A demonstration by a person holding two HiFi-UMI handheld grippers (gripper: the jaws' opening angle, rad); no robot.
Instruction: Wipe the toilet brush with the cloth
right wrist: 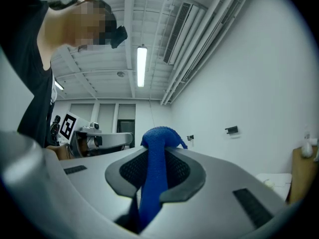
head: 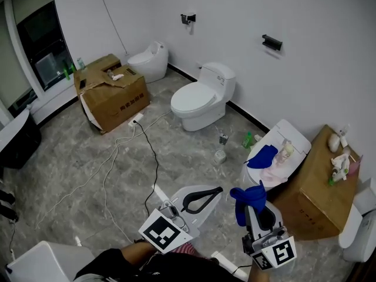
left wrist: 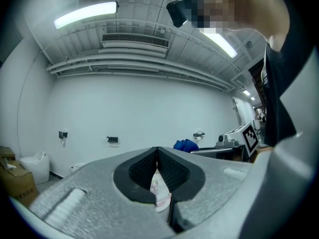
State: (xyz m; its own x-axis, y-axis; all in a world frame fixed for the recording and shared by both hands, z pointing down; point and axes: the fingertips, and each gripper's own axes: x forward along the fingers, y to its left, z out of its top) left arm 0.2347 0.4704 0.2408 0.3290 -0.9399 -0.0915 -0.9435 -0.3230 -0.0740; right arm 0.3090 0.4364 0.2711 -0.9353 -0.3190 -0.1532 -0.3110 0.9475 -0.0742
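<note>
Clamping the blue cloth (right wrist: 151,183) in our right tongs (right wrist: 155,156), we held it out ahead, its bunched end sticking up past the tips. Our left tongs (left wrist: 157,154) were clenched on nothing, close beside the right, both above the grey floor (head: 88,175).

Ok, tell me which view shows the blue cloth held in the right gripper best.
Right gripper view: the blue cloth runs up the frame's centre, clamped between the jaws. Head view shows it bunched above them; left gripper view shows only a small distant blue lump.
</note>
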